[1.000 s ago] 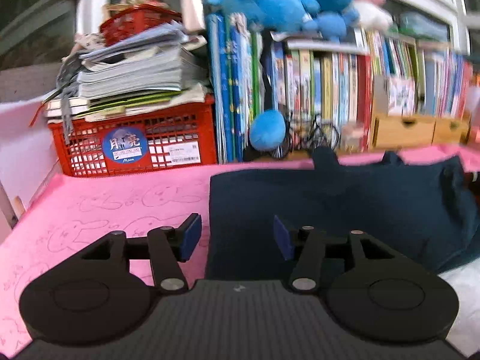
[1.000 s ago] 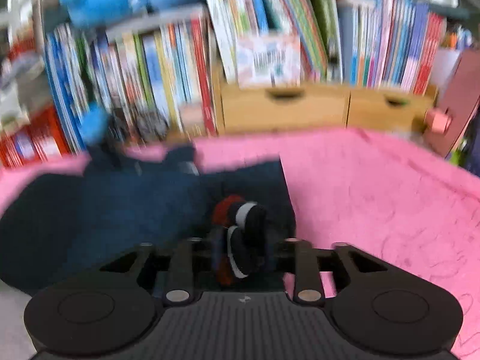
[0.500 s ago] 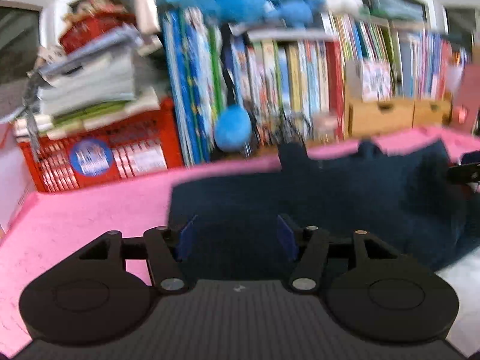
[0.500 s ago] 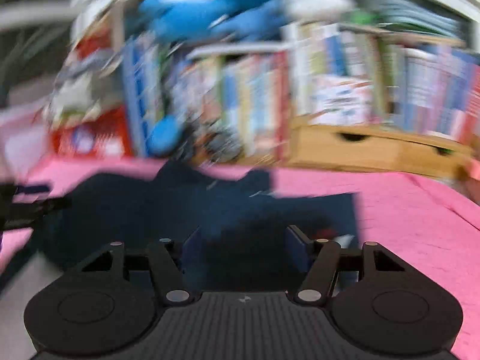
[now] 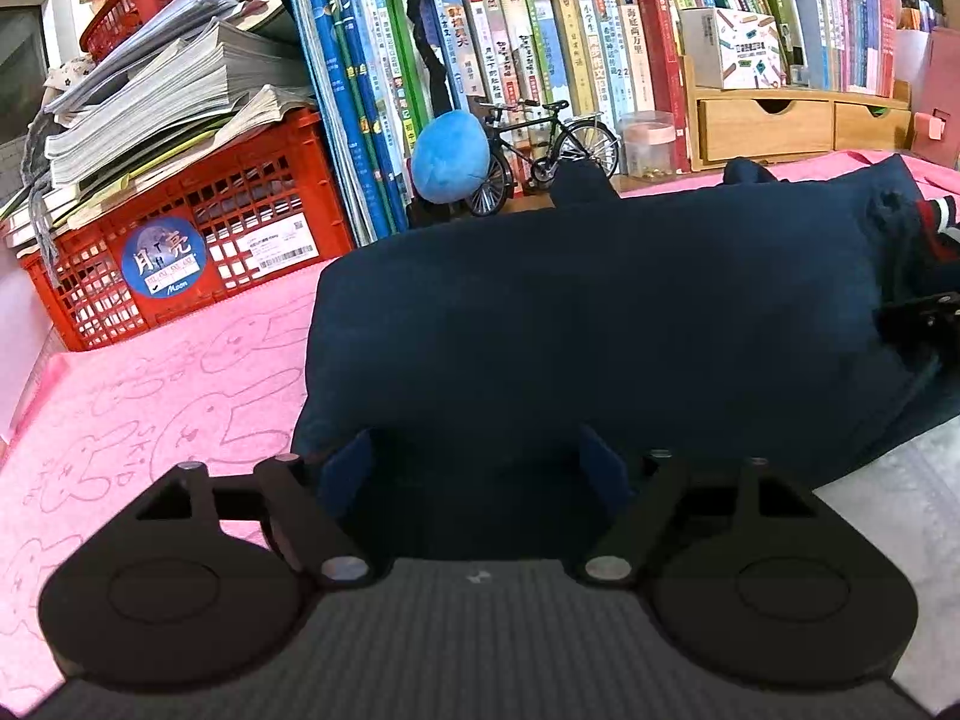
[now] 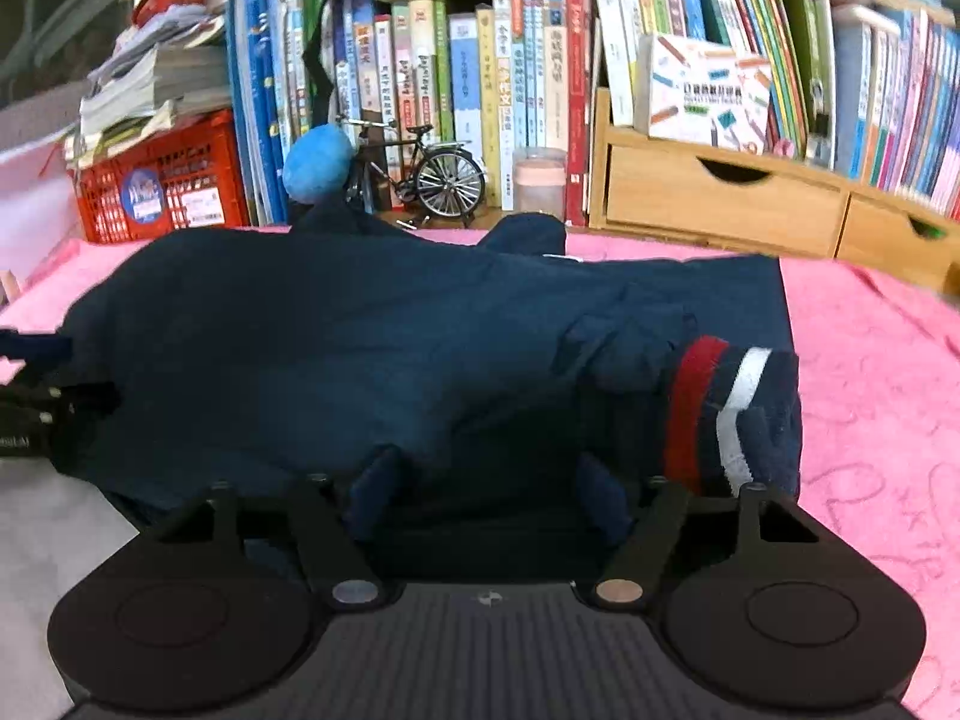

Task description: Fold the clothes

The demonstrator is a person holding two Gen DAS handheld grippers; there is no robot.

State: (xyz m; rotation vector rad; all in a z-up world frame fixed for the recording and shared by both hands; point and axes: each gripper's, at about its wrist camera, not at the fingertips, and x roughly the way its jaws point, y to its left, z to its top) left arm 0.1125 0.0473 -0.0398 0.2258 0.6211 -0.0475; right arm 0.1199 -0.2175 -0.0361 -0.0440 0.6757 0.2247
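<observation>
Navy garment spread across pink mat, both grippers at its near hem, jaws spread.

Left gripper [image 5: 474, 468] sits over the garment's left near corner, fingers wide apart, nothing pinched; right gripper [image 6: 489, 495] likewise spread at the right near edge, beside the striped cuff [image 6: 717, 414]. Navy garment [image 5: 600, 312] lies with its long axis left-right, running between the two tools, so each hand has its own end. Near hem hangs slightly past the pink mat [image 5: 150, 396] edge. Sleeve is bunched on top at the right, so layers may get pinched together there. Behind the far edge: model bicycle [image 6: 420, 174], blue plush ball [image 5: 447, 156], red crate [image 5: 180, 240], wooden drawers [image 6: 720, 204], all close enough to crowd a fold pushed away from the hands.
</observation>
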